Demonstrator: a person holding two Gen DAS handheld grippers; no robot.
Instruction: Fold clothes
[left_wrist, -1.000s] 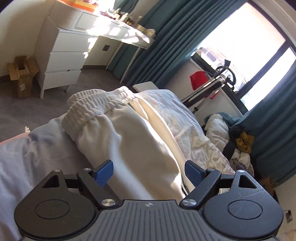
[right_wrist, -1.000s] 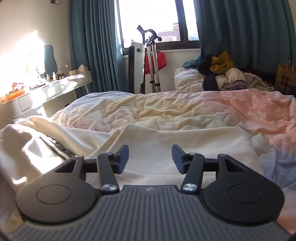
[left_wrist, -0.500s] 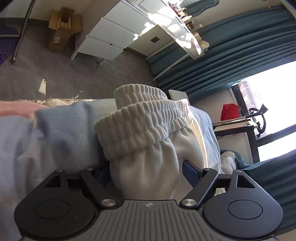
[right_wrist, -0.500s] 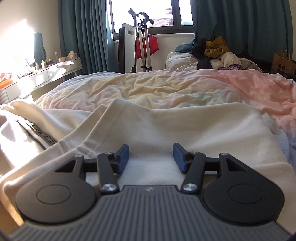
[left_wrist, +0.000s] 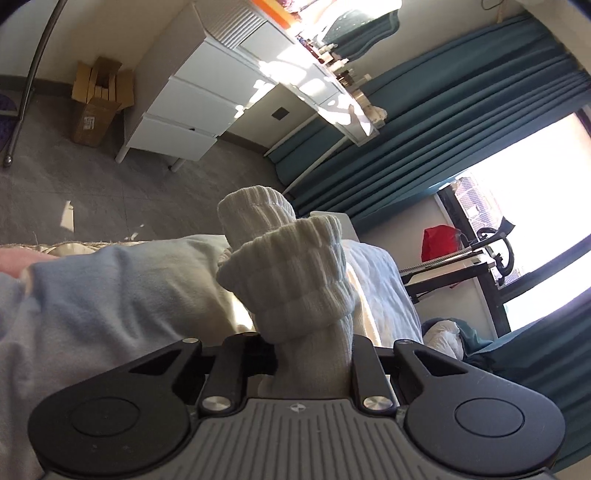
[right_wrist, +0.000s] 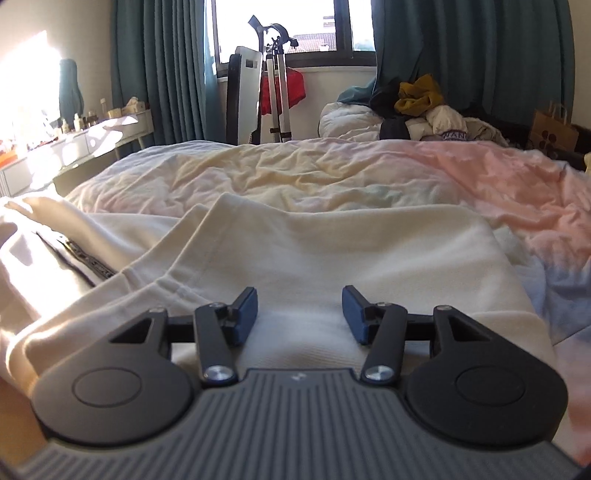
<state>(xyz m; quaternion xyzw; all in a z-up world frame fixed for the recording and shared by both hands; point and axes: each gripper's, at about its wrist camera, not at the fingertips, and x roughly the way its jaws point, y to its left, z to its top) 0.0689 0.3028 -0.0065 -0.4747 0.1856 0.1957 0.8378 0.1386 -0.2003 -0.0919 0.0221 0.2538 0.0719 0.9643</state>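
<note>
Two grippers are at work on one cream garment (right_wrist: 332, 254) spread over the bed (right_wrist: 332, 173). The left gripper (left_wrist: 312, 363) has closed tight on the ribbed waistband (left_wrist: 291, 273), bunching it into a thick wad that stands up between the jaws — a firm pinch like this looks meant for lifting that end and carrying it over in a fold. The right gripper (right_wrist: 300, 314) hovers low over the flat far end of the cloth with its jaws well apart and nothing between them, seemingly lined up to take hold there or to pin the cloth while the other end moves. Most of the garment lies smooth on the bed, with a dark stripe (right_wrist: 88, 264) running along its left side; whether it has been folded at all cannot be told from here.

Little writing can be read — letters on a pale item in the clothes heap (right_wrist: 428, 110) by the window look like "WAN", and a label on the box (left_wrist: 94, 110) is too small to make out
</note>
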